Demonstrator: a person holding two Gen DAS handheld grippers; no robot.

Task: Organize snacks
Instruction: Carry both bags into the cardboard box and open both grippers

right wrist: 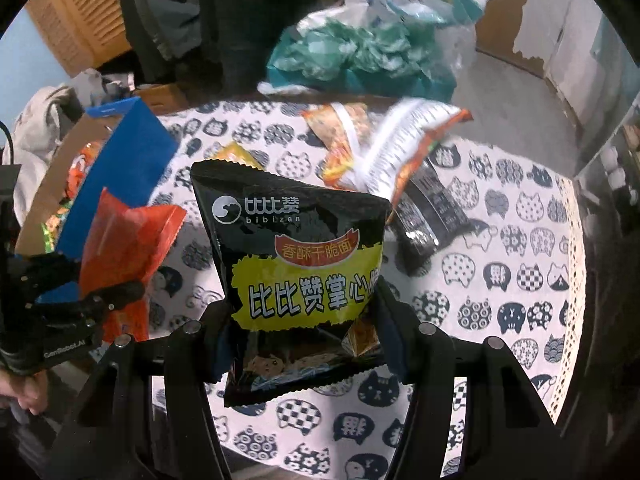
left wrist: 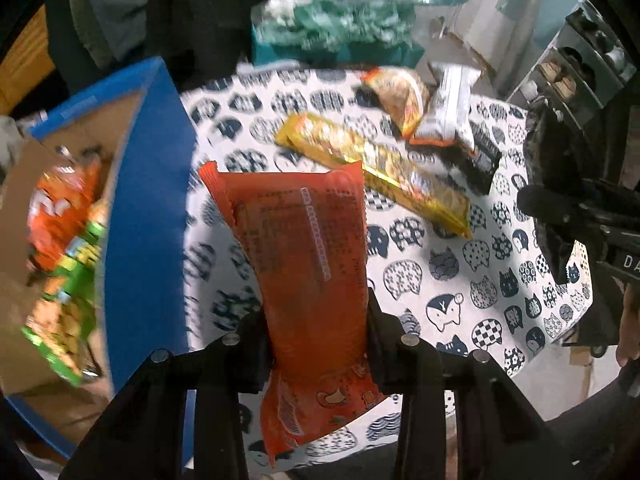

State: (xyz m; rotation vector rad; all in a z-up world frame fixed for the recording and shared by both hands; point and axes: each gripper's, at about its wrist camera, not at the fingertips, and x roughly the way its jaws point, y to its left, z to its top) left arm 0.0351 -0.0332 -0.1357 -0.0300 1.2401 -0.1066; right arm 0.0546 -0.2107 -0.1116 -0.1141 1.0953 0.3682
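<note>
The left gripper [left wrist: 318, 336] is clamped on an orange snack packet [left wrist: 304, 248] above the cat-print tablecloth [left wrist: 460, 280], beside the blue box [left wrist: 152, 184] — the right gripper [right wrist: 302, 320] pinches a black noodle-snack bag [right wrist: 296, 264] over the same cloth.

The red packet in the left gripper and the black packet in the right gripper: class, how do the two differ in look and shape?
The red packet is long and narrow; the black packet is shorter and wider. The red packet shows mostly small print, while the black packet shows a yellow panel with large characters. The red packet is held by the left gripper, the black packet by the right gripper. Both hang clamped above the cat-print tablecloth.
</note>
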